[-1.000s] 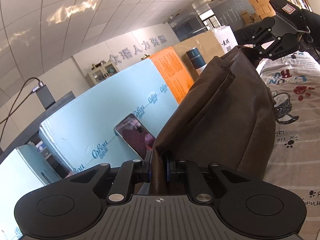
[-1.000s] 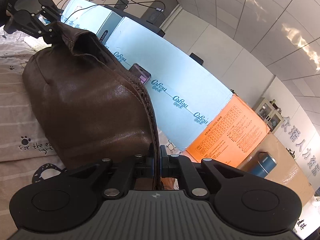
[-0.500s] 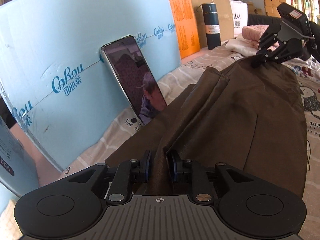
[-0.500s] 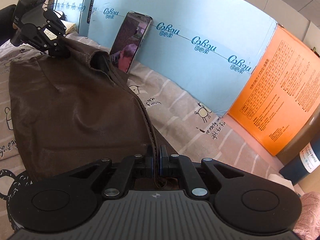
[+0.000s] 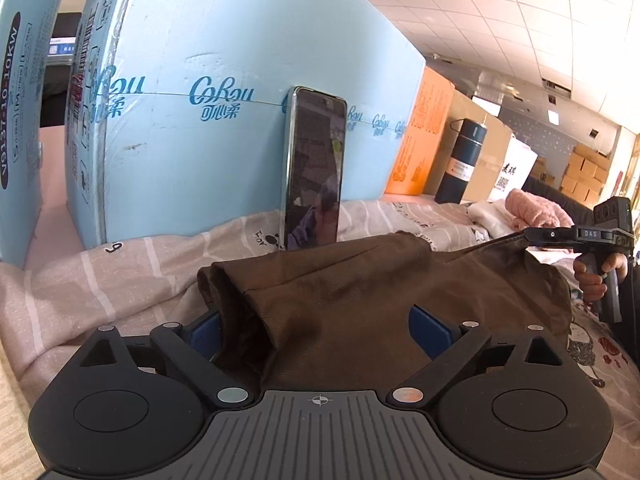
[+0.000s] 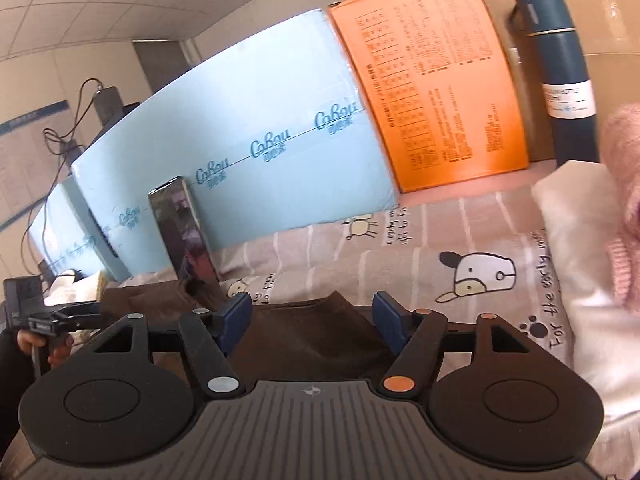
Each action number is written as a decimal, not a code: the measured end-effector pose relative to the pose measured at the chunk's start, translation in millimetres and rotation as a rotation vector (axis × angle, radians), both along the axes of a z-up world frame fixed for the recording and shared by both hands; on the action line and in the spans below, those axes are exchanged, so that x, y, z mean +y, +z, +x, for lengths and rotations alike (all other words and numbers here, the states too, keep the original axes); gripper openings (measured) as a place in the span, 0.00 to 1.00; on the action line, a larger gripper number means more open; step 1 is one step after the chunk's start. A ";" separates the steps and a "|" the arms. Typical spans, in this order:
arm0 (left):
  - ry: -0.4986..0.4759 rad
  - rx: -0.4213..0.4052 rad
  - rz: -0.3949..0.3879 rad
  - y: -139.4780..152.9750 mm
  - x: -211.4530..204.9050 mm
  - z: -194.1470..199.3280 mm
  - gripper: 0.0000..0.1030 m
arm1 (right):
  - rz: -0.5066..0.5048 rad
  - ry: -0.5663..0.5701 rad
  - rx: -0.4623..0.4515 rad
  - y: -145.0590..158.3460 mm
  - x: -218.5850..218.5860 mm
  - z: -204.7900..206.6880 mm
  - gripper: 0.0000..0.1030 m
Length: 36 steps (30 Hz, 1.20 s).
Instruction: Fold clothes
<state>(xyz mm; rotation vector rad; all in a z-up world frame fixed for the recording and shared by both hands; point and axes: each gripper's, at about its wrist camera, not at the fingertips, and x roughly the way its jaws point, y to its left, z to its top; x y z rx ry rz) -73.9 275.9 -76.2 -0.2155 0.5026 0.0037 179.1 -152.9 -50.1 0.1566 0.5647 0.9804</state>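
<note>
Left gripper [image 5: 314,328]: your jaws are spread wide, blue pads sitting either side of the brown leather-look garment [image 5: 360,300], not pinching it.
Right gripper [image 6: 312,322]: wide apart too, with the garment's edge lying loose between the pads.
Garment: flat on the striped cartoon-print bedsheet [image 6: 460,240], stretching between your two grippers.
Ahead of both: a black smartphone [image 5: 314,168] leaning on the light blue foam box [image 5: 224,120].
Right of your right gripper: a pink fuzzy knit [image 6: 624,200].

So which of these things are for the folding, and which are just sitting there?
For the folding:
brown garment
left gripper, open
right gripper, open
printed bedsheet it lies on

Just sitting there:
phone leaning on the blue box
orange box
dark flask
pink knit
</note>
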 end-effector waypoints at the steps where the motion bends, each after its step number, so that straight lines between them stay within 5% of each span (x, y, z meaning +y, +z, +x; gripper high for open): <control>1: 0.016 0.007 0.011 -0.1 -2.1 1.0 0.94 | 0.002 -0.025 -0.011 -0.6 -1.6 -6.4 0.63; 5: 0.078 0.033 0.057 -0.3 -10.7 4.9 0.91 | -0.002 -0.097 -0.044 -10.3 -2.2 -21.4 0.64; 8: 0.125 0.052 0.092 -0.5 -17.2 7.9 0.52 | -0.039 -0.128 -0.064 -16.5 3.8 -23.5 0.64; 9: 0.141 0.059 0.103 -0.6 -19.3 8.9 0.28 | -0.046 -0.135 -0.063 -17.7 5.3 -23.2 0.64; 10: 0.157 0.066 0.114 -0.6 -21.5 9.9 0.14 | -0.054 -0.143 -0.064 -19.0 5.9 -22.9 0.64; 13: 0.182 0.018 0.134 5.9 -21.7 7.7 0.08 | -0.053 -0.164 -0.074 -20.7 4.7 -23.0 0.64; 17: 0.198 0.021 0.214 6.1 -28.4 20.3 0.09 | -0.038 -0.198 -0.085 -19.7 1.8 -22.8 0.64; 21: 0.211 0.048 0.245 2.3 -29.4 28.6 0.19 | -0.088 -0.220 -0.063 -23.8 5.4 -18.7 0.65; 23: 0.244 0.034 0.218 6.1 -24.1 23.1 0.33 | -0.113 -0.231 -0.052 -25.8 7.3 -16.7 0.66; 25: 0.301 0.030 0.150 9.0 -14.8 15.9 0.62 | -0.142 -0.245 -0.032 -28.6 8.8 -13.7 0.71; 30: 0.383 0.049 0.003 14.4 -0.9 -3.4 0.70 | -0.151 -0.267 0.013 -32.9 5.1 -8.4 0.71; 36: 0.356 0.027 -0.118 18.1 -18.0 -42.2 0.80 | -0.054 -0.340 -0.028 -10.7 -18.7 -39.3 0.83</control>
